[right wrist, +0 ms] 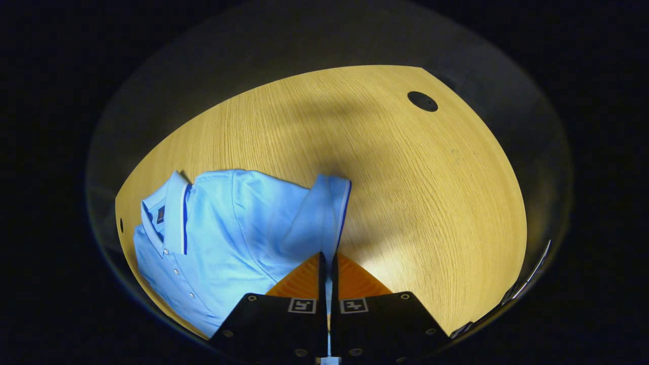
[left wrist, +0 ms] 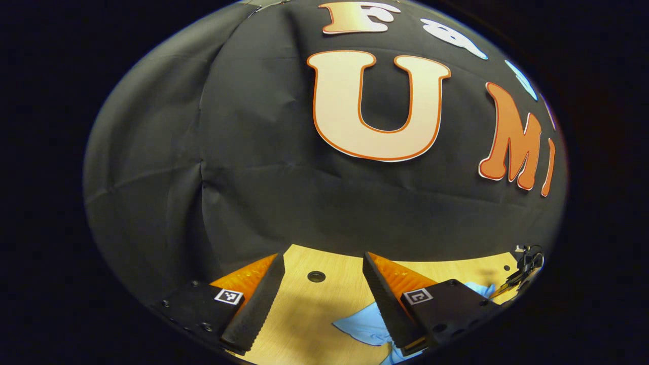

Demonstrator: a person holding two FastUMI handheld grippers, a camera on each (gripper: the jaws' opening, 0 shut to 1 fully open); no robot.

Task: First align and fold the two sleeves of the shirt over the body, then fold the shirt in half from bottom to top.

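My right gripper (right wrist: 327, 266) is pinching the sleeve (right wrist: 324, 213) of the blue shirt (right wrist: 223, 238), whose body is lying to its left on the wooden table (right wrist: 405, 177). My left gripper (left wrist: 324, 289) is hovering wide apart, shirt fabric just right of it.

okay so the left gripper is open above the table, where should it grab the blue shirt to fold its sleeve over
Probably the sleeve's free end, taken edge-on from the outer side. In the left gripper view, the blue shirt lies flat on the table beside the open left gripper, so only an edge offers purchase. The right gripper already pinches a sleeve near its hem.
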